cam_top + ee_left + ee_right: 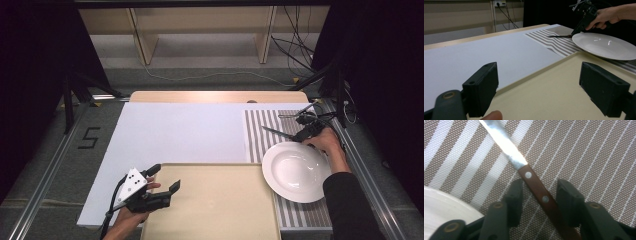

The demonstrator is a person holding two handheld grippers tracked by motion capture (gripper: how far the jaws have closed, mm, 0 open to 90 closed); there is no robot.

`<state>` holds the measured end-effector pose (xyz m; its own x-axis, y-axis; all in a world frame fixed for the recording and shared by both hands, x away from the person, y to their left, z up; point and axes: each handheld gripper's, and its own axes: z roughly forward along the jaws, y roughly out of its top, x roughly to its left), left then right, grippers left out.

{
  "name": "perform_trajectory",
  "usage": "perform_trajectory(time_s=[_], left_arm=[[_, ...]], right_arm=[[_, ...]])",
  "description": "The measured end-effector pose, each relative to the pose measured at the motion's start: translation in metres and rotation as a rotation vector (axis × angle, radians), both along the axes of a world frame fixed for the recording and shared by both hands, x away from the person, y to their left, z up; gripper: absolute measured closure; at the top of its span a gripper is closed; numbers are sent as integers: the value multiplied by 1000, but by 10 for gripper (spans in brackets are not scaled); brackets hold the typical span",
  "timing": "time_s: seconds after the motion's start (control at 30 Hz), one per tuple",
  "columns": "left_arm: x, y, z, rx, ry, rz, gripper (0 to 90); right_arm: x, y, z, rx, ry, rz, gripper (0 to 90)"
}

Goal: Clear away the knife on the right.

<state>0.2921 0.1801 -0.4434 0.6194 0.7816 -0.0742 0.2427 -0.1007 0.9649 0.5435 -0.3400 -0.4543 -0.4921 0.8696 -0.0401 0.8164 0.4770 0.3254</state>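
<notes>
Over at the far right of the tabletop, the right tongs (539, 192) straddle the knife (537, 192) handle on the striped mat (599, 150), jaws half-open and not pinching yet, so the grab isn't done. Lift is still to come. Plate (297, 171) rim sits just beside the knife, tight there. Left tongs (164, 180) hang wide open and empty over the tray (225, 210), with lots of room.

One knife (534, 187), one white plate (296, 171), one beige tray (220, 205) and one striped placemat (260, 135) are counted on the worktop (175, 130). Two hand-held grippers are counted, left (162, 177) and right (300, 134).
</notes>
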Motion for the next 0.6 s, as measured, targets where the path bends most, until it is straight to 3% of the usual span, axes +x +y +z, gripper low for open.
perform_trajectory(time_s=[0.13, 0.37, 0.6], left_arm=[[0, 0, 0, 1, 0, -1, 156], [0, 0, 0, 0, -1, -1, 156], [0, 0, 0, -2, 1, -1, 156]], right_arm=[[1, 1, 0, 1, 8, 2, 632], [2, 9, 2, -22, 35, 35, 763], [1, 14, 3, -69, 26, 64, 772]])
